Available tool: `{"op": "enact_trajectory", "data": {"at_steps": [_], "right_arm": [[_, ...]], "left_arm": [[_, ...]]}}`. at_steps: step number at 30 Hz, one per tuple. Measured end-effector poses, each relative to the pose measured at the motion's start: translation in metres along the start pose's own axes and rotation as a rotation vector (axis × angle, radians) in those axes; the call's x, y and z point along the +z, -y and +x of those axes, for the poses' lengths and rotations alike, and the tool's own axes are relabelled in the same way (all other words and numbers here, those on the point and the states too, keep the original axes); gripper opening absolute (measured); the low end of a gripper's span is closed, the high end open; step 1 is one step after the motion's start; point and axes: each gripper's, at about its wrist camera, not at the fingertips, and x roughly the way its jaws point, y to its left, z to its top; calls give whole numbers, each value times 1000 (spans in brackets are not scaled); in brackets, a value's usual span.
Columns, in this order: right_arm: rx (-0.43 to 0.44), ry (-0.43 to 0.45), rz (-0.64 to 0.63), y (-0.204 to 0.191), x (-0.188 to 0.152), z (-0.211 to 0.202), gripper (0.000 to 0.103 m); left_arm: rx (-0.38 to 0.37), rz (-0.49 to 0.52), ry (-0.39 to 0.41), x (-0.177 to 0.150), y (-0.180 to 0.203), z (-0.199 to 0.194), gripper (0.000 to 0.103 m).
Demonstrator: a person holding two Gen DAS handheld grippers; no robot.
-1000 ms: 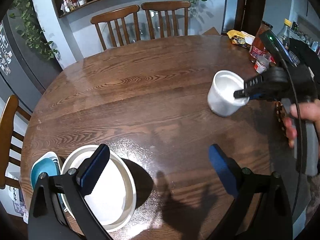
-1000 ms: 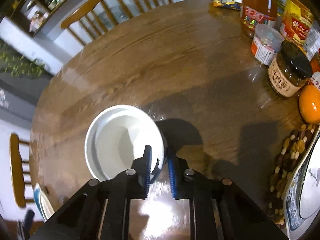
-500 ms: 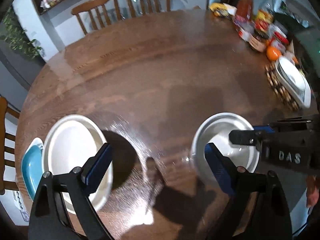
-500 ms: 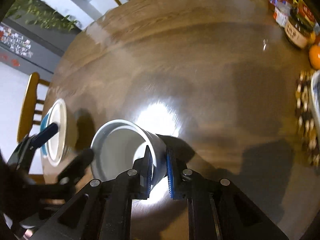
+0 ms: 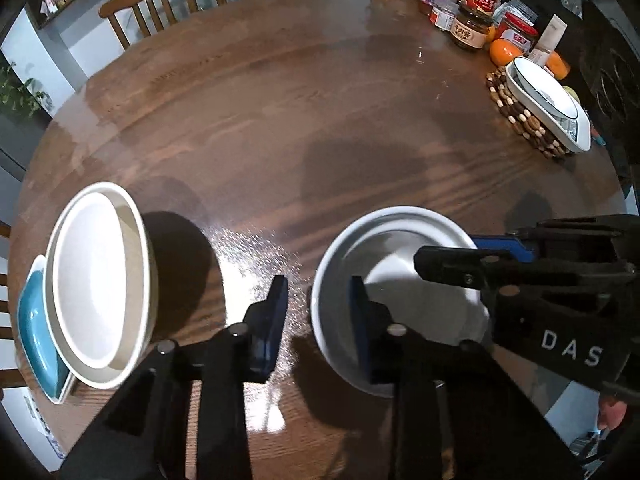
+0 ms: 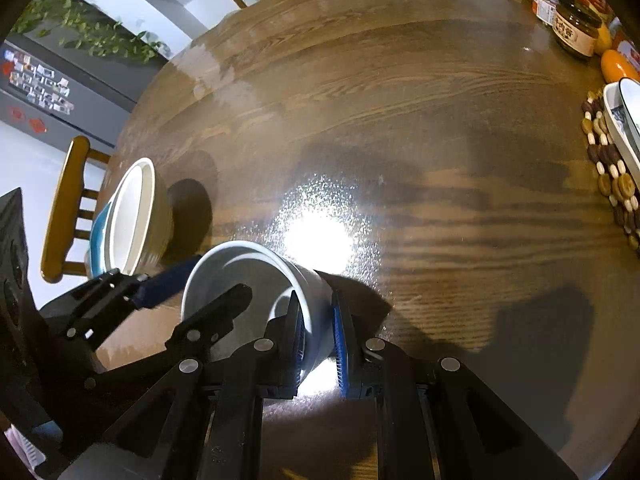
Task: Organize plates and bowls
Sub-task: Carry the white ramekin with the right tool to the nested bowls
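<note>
1. Right now my right gripper (image 6: 317, 334) is clenched on the near wall of the white bowl (image 6: 256, 280), one pad inside, one outside.
2. My left gripper (image 5: 316, 320) straddles the bowl's (image 5: 400, 280) opposite rim: one finger sits inside the bowl, the other outside over bare wood, and its jaws are closing. I cannot tell whether the pads press on the rim yet.
3. That bowl sits at the near edge of the round wooden table (image 5: 320, 120), between both grippers, with the right gripper's black frame covering part of its mouth in the left view.
4. Off to the left, near the table edge, a larger cream bowl (image 5: 100, 280) rests on a teal dish (image 5: 36, 332), well apart from the white bowl.
5. Far right, a white oblong dish (image 5: 548, 104) lies on a beaded mat (image 5: 516, 116), with jars (image 5: 472, 30), bottles and an orange (image 5: 504, 50) crowded behind it.
6. Wooden chairs (image 5: 160, 4) stand beyond the table.
</note>
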Motion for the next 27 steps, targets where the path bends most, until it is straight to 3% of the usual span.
{"op": "enact_trajectory", "data": {"at_steps": [4, 27], "right_arm": [[-7, 10, 1, -1, -4, -1, 14], [-28, 84, -13, -18, -19, -14, 14]], "left_arm": [[-31, -3, -14, -2, 4, 1, 14], [-5, -22, 69, -9, -2, -23, 11]]}}
